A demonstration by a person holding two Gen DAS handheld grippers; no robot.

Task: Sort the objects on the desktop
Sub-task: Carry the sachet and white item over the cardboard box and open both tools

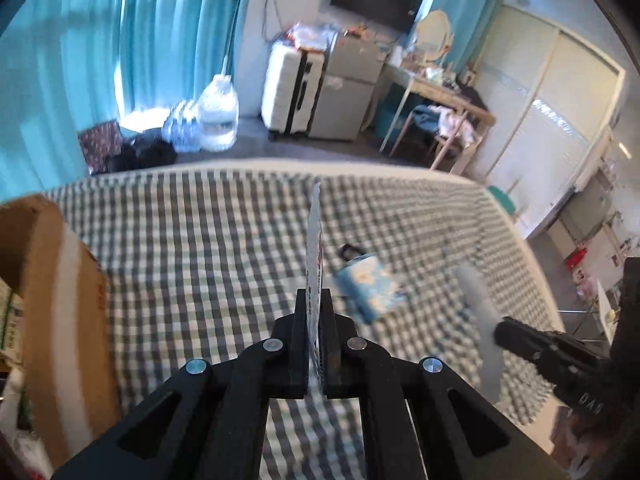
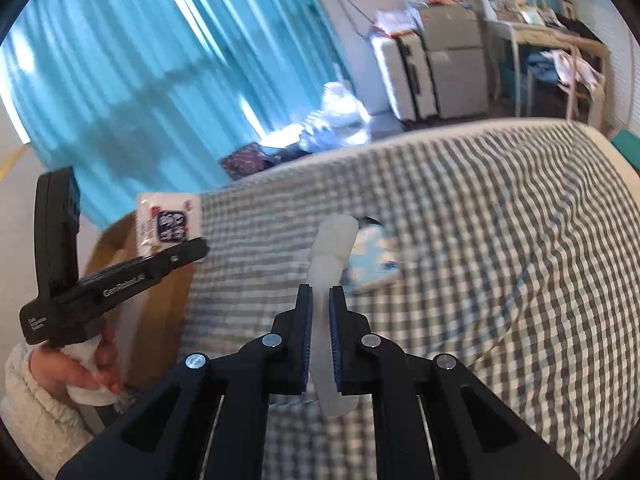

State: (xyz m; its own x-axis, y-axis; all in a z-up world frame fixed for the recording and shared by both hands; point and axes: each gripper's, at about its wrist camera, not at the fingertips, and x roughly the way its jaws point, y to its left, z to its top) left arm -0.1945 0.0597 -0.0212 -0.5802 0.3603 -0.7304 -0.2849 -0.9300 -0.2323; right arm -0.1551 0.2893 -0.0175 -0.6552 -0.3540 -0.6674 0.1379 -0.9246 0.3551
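A: What has the left gripper (image 1: 314, 300) got?
B: Its fingers are clenched on a flat white sachet (image 1: 314, 240), edge-on, held above the checked bed (image 1: 200, 240).
A: And the right gripper (image 2: 320, 300)?
B: Clamped on a pale translucent strip (image 2: 334, 248), also off the bed.
A: Further out?
B: A blue patterned packet (image 1: 362, 286) lies on the bed; a cardboard box (image 1: 52, 280) stands at the left.
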